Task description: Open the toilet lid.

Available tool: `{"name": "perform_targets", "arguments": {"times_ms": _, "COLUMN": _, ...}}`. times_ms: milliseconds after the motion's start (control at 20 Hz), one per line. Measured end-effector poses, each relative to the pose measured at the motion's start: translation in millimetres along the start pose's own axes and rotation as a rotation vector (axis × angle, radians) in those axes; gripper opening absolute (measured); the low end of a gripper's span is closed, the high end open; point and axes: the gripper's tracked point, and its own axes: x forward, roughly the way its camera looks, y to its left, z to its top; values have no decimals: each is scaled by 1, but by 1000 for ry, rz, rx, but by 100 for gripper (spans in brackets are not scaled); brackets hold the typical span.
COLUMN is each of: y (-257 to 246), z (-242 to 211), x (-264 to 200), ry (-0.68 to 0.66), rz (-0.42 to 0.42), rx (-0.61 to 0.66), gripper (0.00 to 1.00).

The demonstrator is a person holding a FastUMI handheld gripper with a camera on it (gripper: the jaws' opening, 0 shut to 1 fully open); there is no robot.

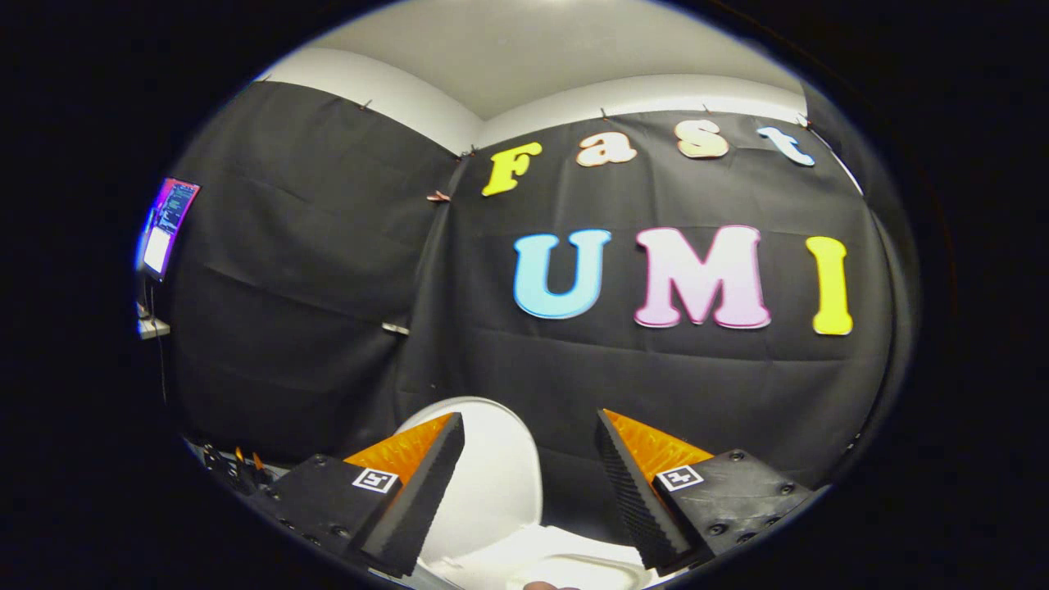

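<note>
This is a recording booth set up as a mock bathroom, not a real home. Black cloth (311,270) hangs as walls, clipped along the top under a plain white wall (385,90) and ceiling (533,49). A white toilet (500,492) with its lid upright stands against the cloth. Off to the side, a lit monitor (166,225) sits above a small shelf (152,328), and cables (233,467) lie on the floor by the cloth's foot.

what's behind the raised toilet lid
The toilet lid stands upright just beyond the open gripper, partly behind one finger. Directly behind it hangs the booth's black cloth wall. Any tank or hinge is hidden by the lid.
</note>
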Motion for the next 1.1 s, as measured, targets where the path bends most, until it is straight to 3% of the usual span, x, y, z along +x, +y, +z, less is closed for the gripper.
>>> {"name": "perform_targets", "arguments": {"times_ms": 200, "y": -84, "z": -45, "x": -43, "ry": 73, "rz": -147, "rx": 4, "gripper": 98}}
{"name": "perform_targets", "arguments": {"times_ms": 450, "y": -158, "z": -67, "x": -100, "ry": 78, "rz": -316, "rx": -15, "gripper": 98}}
{"name": "perform_targets", "arguments": {"times_ms": 700, "y": -190, "z": -105, "x": -141, "ry": 101, "rz": -417, "rx": -6, "gripper": 98}}
{"name": "perform_targets", "arguments": {"times_ms": 900, "y": -194, "z": -102, "x": -149, "ry": 98, "rz": -484, "rx": -22, "gripper": 98}}
{"name": "perform_targets", "arguments": {"times_ms": 1100, "y": -184, "z": -108, "x": -144, "ry": 97, "rz": -477, "rx": 17, "gripper": 99}}
